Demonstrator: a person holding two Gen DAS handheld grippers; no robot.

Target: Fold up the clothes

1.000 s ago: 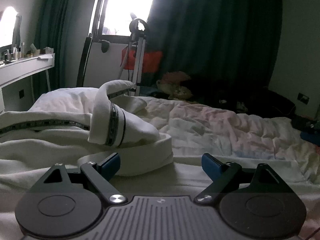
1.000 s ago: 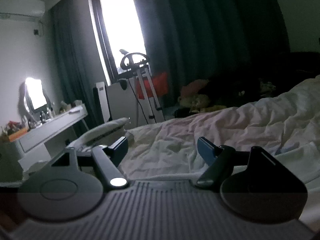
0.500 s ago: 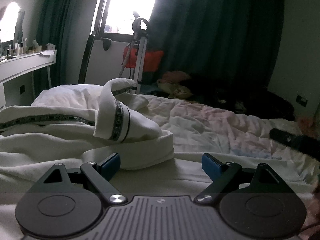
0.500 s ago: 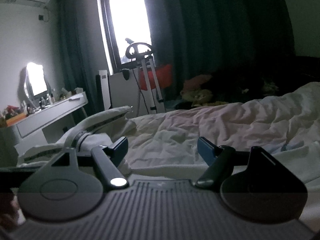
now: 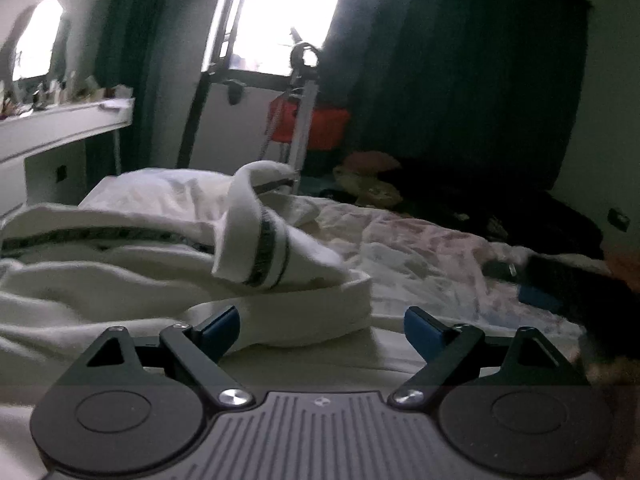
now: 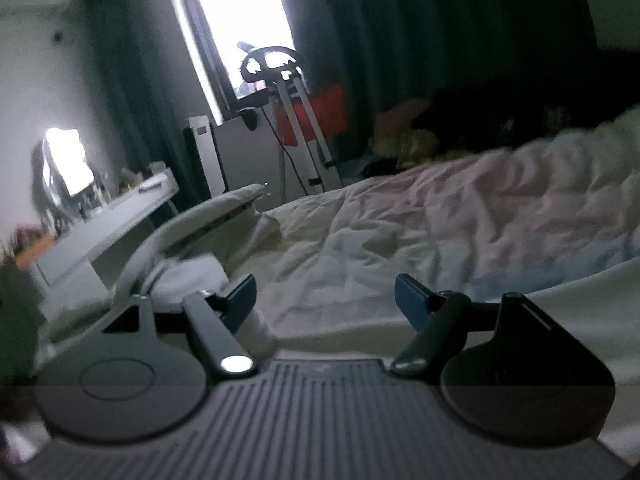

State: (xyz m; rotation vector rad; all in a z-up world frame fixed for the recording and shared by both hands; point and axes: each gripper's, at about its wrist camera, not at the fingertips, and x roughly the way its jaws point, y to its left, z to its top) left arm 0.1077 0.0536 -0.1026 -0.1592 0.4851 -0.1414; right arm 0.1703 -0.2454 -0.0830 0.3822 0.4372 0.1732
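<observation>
A white garment (image 5: 132, 276) with dark striped bands lies crumpled on the bed, one sleeve cuff (image 5: 260, 248) standing up in a hump. My left gripper (image 5: 320, 326) is open and empty, low over the bed, its left fingertip close to the garment's thick folded edge (image 5: 304, 316). My right gripper (image 6: 325, 300) is open and empty over the bedsheet, with the garment (image 6: 188, 248) at its left. The right gripper also shows at the right edge of the left wrist view (image 5: 536, 284).
A wrinkled pale quilt (image 6: 460, 232) covers the bed. A white dressing table (image 5: 60, 132) with a mirror stands at the left. A drying rack with a red item (image 5: 308, 120) stands by the bright window. Dark curtains hang behind.
Both grippers have shifted slightly, and both views are now blurred. The right gripper has come into the left wrist view from the right. Both stay open.
</observation>
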